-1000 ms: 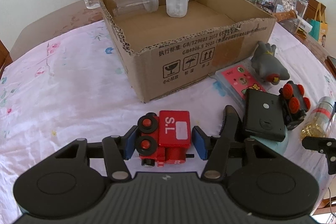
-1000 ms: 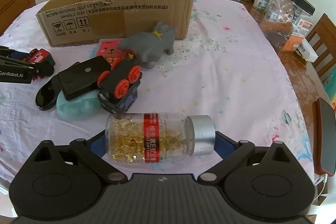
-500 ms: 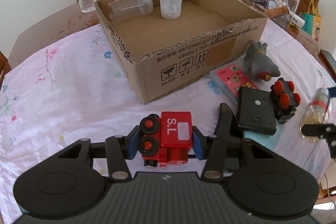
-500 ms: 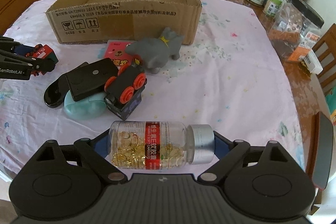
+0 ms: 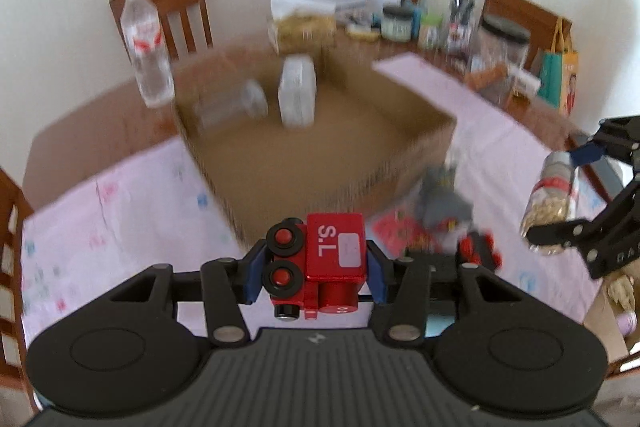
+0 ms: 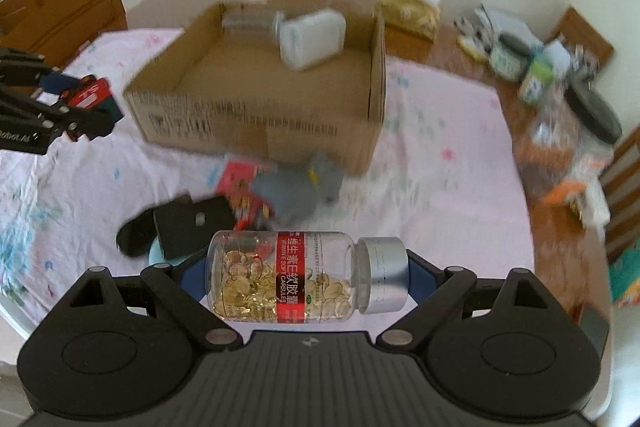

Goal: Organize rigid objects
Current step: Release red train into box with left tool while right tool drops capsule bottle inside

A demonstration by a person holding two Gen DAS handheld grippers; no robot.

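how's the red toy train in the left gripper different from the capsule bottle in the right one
The red wooden toy train is opaque and boxy, marked S.L; the clear plastic capsule bottle is round, see-through, holds gold capsules and has a silver cap. The train fits a narrow grip in the left gripper; the bottle spans end to end in the right gripper. Both are held off the table.

A red toy train (image 5: 320,265) with black wheels and a white "S.L" on its cab is held clear of the table, clamped between blue pads. A clear capsule bottle (image 6: 306,277) with a red label and silver cap lies sideways, also held aloft. The open cardboard box (image 6: 256,123) holds a white container (image 6: 312,37) and a clear jar (image 5: 232,107) at its far end.
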